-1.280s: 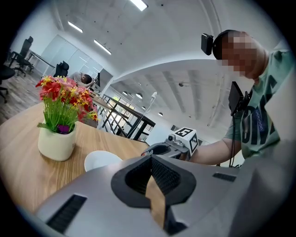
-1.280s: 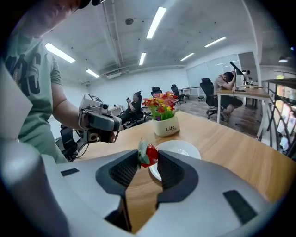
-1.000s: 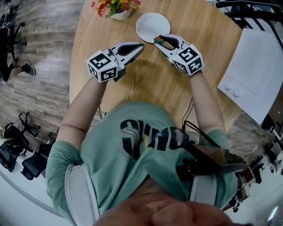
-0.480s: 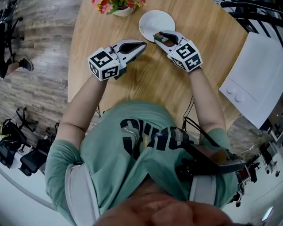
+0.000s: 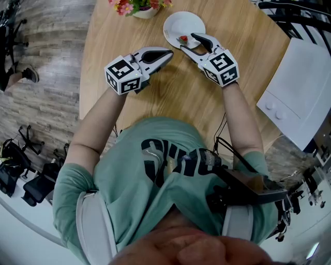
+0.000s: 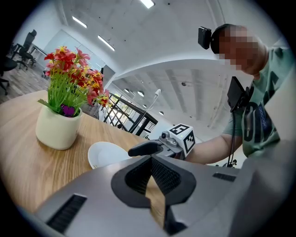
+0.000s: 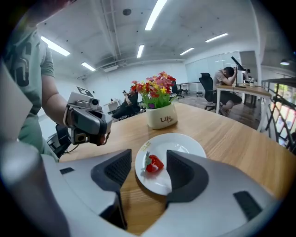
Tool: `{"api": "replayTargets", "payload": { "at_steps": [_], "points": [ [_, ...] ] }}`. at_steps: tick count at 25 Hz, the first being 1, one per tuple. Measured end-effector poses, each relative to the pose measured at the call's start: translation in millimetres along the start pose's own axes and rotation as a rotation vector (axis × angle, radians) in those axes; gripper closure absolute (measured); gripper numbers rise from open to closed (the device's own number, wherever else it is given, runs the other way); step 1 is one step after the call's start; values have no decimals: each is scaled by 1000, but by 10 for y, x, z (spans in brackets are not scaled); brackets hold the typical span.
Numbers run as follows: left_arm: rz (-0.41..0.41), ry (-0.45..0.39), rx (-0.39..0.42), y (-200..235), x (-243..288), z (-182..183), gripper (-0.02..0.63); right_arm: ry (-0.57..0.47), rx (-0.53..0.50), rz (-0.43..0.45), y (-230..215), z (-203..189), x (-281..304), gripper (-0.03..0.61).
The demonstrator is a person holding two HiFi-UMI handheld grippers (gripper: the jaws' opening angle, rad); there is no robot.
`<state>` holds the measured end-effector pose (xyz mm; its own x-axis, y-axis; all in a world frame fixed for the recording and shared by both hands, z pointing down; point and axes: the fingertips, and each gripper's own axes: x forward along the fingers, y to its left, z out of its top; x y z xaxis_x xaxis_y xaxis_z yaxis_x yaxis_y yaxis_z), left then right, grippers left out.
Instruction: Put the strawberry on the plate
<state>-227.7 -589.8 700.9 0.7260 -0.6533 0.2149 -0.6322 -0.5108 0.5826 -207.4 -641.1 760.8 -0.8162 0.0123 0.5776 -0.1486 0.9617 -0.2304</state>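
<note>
The red strawberry (image 5: 183,38) with its green cap lies on the near part of the white plate (image 5: 178,20), touching neither jaw. My right gripper (image 5: 188,41) reaches over the plate's near rim. Its jaws have just been opening and stand wide on either side of the strawberry (image 7: 153,163), above the plate (image 7: 187,148). My left gripper (image 5: 166,53) hovers over the wooden table to the left of the plate, jaws closed together and empty. The left gripper view shows the plate (image 6: 104,152) with the right gripper (image 6: 152,147) beside it.
A white pot of red and yellow flowers (image 5: 139,10) stands just left of the plate at the table's far side. A white cabinet (image 5: 300,88) sits to the right of the round table. Office chairs stand on the floor to the left (image 5: 20,171).
The right gripper's jaws, shut on the strawberry before, have spread wide. The strawberry now rests on the plate. The left gripper has stayed in place.
</note>
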Motion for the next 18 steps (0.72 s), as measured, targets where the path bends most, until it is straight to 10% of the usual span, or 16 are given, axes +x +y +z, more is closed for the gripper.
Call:
{"api": "replayTargets", "payload": {
  "at_steps": [18],
  "points": [
    [17,-84,53,-554,-669,274,609,-46,4,25,579,362,-505,366]
  ]
}}
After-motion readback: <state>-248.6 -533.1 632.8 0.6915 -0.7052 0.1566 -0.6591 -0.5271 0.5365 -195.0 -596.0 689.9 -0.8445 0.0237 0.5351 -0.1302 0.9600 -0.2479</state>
